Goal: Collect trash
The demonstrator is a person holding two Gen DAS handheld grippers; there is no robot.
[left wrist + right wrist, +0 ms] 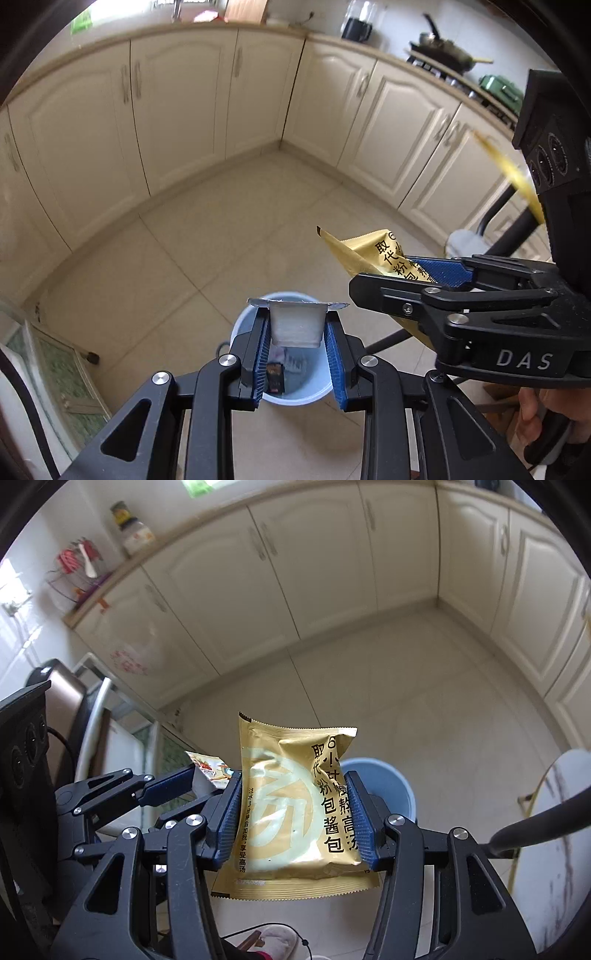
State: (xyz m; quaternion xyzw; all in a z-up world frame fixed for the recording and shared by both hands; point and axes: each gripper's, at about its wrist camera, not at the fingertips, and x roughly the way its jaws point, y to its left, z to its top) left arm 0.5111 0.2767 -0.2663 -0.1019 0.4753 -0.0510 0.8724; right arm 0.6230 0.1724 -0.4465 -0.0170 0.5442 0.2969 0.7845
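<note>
Floor bin (pixel 295 384) with wrappers (pixel 277 376)

A home kitchen: cream cabinets (pixel 177 110), stove with wok (pixel 443 51), tiled floor (pixel 229 240).

Left tongs (pixel 298 354): black frame, blue ribbed pads, silver screws.
Right tongs (pixel 294 819): black frame, blue ribbed pads; white letters "DAS" on the side in the left wrist view.
Small cup (pixel 298 325): translucent white, silver foil rim; printed label in red and orange tones in the right wrist view.
Sauce packet (pixel 295 812): gold, pale green round emblem, black characters, zigzag-cut edges.
Bin (pixel 314 384): light blue, with a dark wrapper and pale scraps inside.
Floor (pixel 221 236): beige tiles, thin darker seams.
Cabinets (pixel 184 96): cream panelled doors, silver handles.
Bench (pixel 258 27): tan edge.
Pot (pixel 500 90): green.
</note>
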